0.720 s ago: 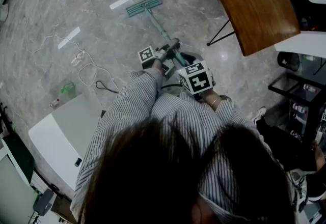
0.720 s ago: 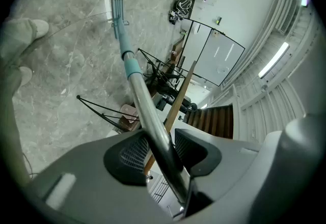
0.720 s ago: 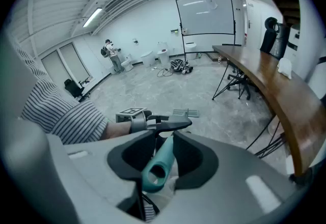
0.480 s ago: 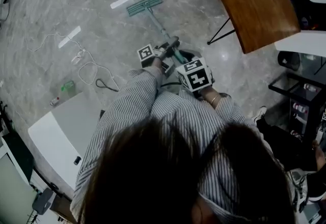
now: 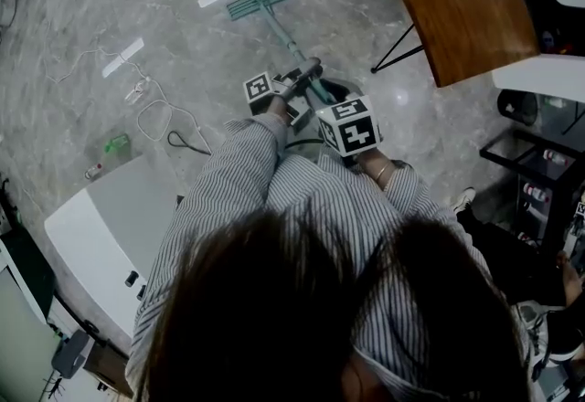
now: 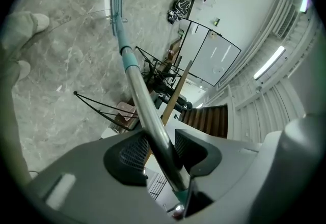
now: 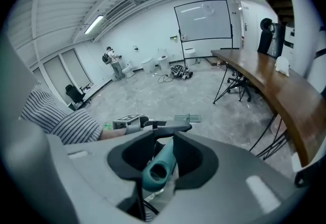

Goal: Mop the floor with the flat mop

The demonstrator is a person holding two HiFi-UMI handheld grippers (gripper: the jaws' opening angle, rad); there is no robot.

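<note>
Flat mop [image 5: 287, 42]: the teal mop head [image 5: 260, 1] lies flat on the grey marble floor [image 5: 183, 35], out ahead of the person. Its pole [image 5: 294, 51] slants back up toward both grippers.

Left gripper [image 5: 305, 78]: jaws closed on the bare metal stretch of the pole. In the left gripper view the pole [image 6: 137, 85] passes straight between the two dark ribbed pads of the left gripper [image 6: 155, 149]. It runs on down to the mop head [image 6: 116, 6] on the floor [image 6: 66, 60].

Right gripper [image 5: 336, 112]: just behind the left gripper, at the top of the mop. In the right gripper view the teal handle end [image 7: 157, 166] is clamped between the jaws of the right gripper [image 7: 160, 156] (hollow tip facing the camera). The left gripper [image 7: 163, 127] shows just beyond it.

Surroundings: a brown wooden counter [image 5: 448, 7] stands to the right of the pole, well apart from the mop head. A loose cable [image 5: 155, 112] lies on the floor to the left.
</note>
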